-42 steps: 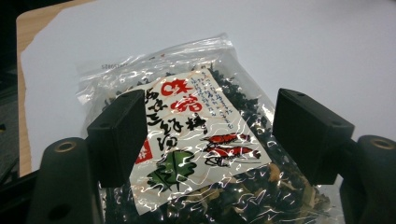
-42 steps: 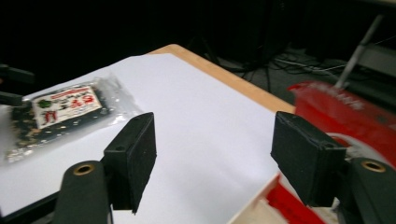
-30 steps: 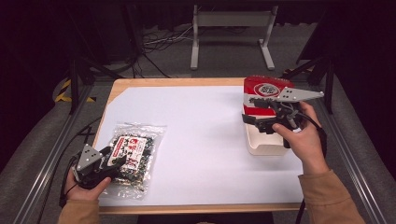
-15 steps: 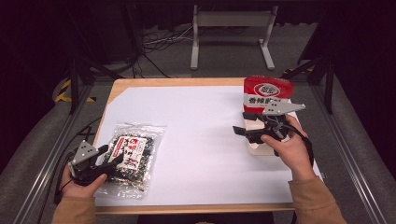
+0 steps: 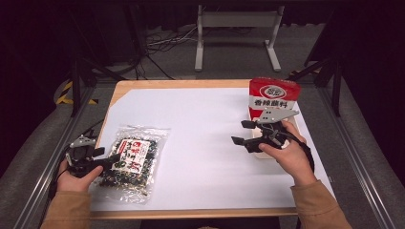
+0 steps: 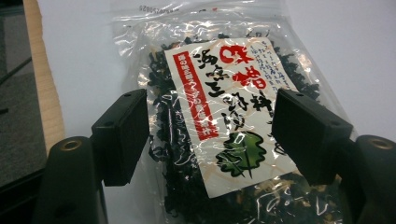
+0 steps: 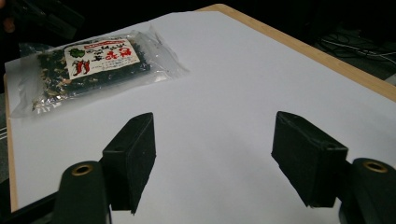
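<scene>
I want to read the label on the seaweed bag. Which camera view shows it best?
The left gripper view: the seaweed bag lies close, label facing the camera, between open jaws. The high view shows the whole bag small; the right gripper view shows it far off, at a slant.

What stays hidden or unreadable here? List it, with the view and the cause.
- Seaweed bag: its near end, cut by the left gripper view's bottom edge.
- White tray under the red packet: mostly covered by the right gripper and hand, high view.
- Red packet's small print: too small, high view.
</scene>
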`<state>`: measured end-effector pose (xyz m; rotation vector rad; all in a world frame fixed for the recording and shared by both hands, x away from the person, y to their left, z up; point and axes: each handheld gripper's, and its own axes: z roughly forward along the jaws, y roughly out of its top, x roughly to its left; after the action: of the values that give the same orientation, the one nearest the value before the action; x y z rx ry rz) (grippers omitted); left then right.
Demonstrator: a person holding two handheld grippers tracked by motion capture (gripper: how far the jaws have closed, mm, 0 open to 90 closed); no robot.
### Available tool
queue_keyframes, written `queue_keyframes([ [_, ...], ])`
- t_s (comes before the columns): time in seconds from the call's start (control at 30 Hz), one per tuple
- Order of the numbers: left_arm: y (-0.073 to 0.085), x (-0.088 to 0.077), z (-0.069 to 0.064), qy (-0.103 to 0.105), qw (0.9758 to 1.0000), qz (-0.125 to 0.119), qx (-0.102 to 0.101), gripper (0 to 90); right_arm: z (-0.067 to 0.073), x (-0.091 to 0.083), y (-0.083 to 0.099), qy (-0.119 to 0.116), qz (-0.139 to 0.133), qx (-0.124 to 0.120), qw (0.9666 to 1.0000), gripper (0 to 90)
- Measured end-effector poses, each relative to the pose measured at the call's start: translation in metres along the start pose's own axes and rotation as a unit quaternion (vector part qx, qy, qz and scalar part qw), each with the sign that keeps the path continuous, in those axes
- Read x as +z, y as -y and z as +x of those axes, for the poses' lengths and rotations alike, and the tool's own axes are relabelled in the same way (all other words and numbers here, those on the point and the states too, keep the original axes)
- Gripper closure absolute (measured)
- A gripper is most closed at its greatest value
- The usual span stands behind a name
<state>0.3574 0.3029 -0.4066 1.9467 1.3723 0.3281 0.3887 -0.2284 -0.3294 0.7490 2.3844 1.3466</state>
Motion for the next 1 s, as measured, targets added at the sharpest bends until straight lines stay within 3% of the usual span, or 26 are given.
queue_keyframes([
  [0.17,-0.003,0.011,0.010,0.007,0.9996,0.023,-0.018,25.6,-0.001,0.001,0.003,0.007,0.008,0.003,0.9999,30.1],
  [0.43,-0.008,0.023,0.022,0.040,0.9968,0.041,-0.056,25.2,-0.002,0.002,0.005,0.015,0.010,0.014,0.9997,30.2],
  [0.7,-0.012,0.033,0.028,0.031,0.9955,0.051,-0.073,26.0,-0.002,0.006,0.007,0.023,0.017,0.020,0.9994,30.2],
  [0.8,-0.012,0.041,0.031,0.023,0.9936,0.074,-0.082,22.3,-0.002,0.007,0.008,0.024,0.019,0.021,0.9993,30.2],
  [0.87,-0.012,0.044,0.033,0.033,0.9923,0.077,-0.091,18.4,-0.002,0.007,0.008,0.023,0.020,0.022,0.9993,30.2],
  [1.0,-0.012,0.046,0.036,0.047,0.9915,0.076,-0.094,21.9,-0.001,0.008,0.008,0.022,0.021,0.020,0.9993,30.2],
])
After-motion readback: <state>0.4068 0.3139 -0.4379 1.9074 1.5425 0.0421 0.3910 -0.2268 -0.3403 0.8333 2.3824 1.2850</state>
